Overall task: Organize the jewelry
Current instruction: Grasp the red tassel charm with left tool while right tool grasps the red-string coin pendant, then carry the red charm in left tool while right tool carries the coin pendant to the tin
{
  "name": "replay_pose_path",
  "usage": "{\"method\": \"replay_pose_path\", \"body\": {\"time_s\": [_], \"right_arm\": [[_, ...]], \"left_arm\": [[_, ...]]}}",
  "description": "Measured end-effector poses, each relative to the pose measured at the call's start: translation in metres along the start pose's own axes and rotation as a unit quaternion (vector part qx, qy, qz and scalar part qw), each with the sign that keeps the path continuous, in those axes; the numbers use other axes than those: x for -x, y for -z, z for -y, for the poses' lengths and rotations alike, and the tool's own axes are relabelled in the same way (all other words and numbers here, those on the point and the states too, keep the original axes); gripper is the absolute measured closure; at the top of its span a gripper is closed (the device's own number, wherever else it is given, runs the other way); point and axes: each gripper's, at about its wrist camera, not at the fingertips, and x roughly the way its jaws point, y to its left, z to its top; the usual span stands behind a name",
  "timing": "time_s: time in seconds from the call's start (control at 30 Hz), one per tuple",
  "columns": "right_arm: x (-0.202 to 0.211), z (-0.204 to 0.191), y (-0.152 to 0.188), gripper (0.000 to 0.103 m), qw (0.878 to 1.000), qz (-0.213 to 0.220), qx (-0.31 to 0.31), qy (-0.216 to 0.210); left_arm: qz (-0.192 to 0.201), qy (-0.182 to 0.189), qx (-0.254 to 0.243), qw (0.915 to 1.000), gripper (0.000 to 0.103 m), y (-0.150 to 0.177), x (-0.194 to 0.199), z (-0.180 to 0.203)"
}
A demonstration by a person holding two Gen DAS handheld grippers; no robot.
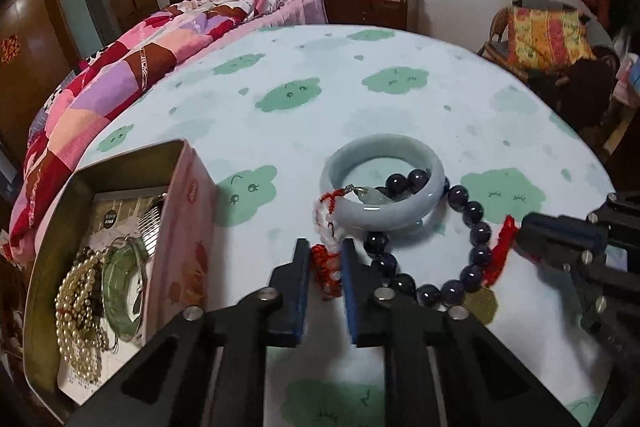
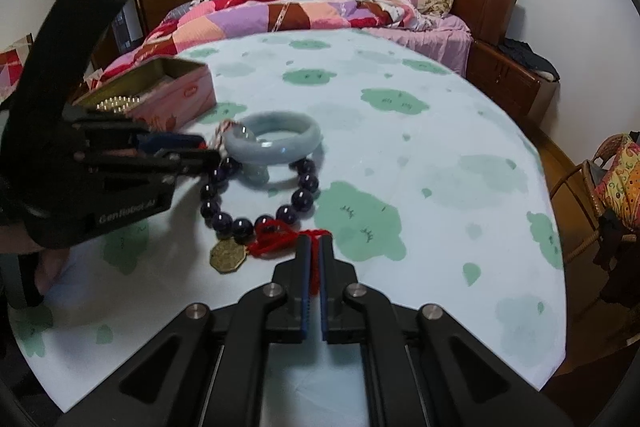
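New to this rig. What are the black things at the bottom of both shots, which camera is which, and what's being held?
They are hand-held tongs, one in each of a person's hands, no robot arm. Each carries a fisheye camera looking forward along its two fingers, so each picture shows its own tongs at the bottom.

In the left wrist view, the left tongs are shut on a red and white cord, which runs to a pendant lying in a jade bangle. In the right wrist view, the right tongs are shut on the red cord of a dark bead bracelet with a brass charm.

All of it lies on a table with a cloud-print cloth. An open tin at left holds pearls.
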Motion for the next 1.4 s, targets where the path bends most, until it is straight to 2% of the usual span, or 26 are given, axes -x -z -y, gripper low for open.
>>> {"method": "replay_pose_path", "body": {"time_s": [0.3, 0.8, 0.93, 0.97, 1.0, 1.07, 1.27, 1.3, 1.37, 1.4], "right_arm": [[0.025, 0.012, -0.013, 0.100, 0.999, 0.040, -0.020, 0.006], [0.046, 0.018, -0.026, 0.100, 0.997, 0.075, -0.026, 0.009], [0.039, 0.019, -0.024, 0.099, 0.998, 0.049, -0.024, -0.013], [0.034, 0.021, -0.023, 0.093, 0.999, 0.039, -0.028, -0.018], [0.029, 0.021, -0.021, 0.075, 0.999, 0.028, -0.030, -0.021], [0.015, 0.020, -0.016, 0.052, 0.999, 0.003, -0.026, -0.024], [-0.003, 0.020, -0.009, 0.053, 0.999, -0.020, -0.022, -0.011], [-0.006, 0.020, -0.009, 0.056, 1.000, -0.023, -0.020, -0.008], [-0.009, 0.020, -0.008, 0.084, 0.999, -0.032, -0.014, 0.000], [-0.008, 0.021, -0.007, 0.091, 0.999, -0.033, -0.013, 0.002]], "left_arm": [[0.066, 0.013, 0.013, 0.9976, 0.090, -0.004, 0.060, -0.003], [0.133, -0.003, 0.033, 0.9905, 0.090, -0.011, 0.120, -0.024], [0.138, -0.003, 0.036, 0.9897, 0.090, -0.010, 0.124, -0.027], [0.138, -0.002, 0.036, 0.9898, 0.090, -0.010, 0.124, -0.027], [0.135, -0.001, 0.035, 0.9902, 0.090, -0.010, 0.123, -0.027], [0.130, 0.000, 0.034, 0.9909, 0.090, -0.009, 0.120, -0.027], [0.109, 0.005, 0.037, 0.9934, 0.090, -0.005, 0.102, -0.026], [0.107, 0.005, 0.037, 0.9936, 0.090, -0.005, 0.100, -0.025], [0.103, 0.005, 0.037, 0.9940, 0.090, -0.003, 0.097, -0.025], [0.102, 0.005, 0.038, 0.9940, 0.090, -0.003, 0.096, -0.025]]}}
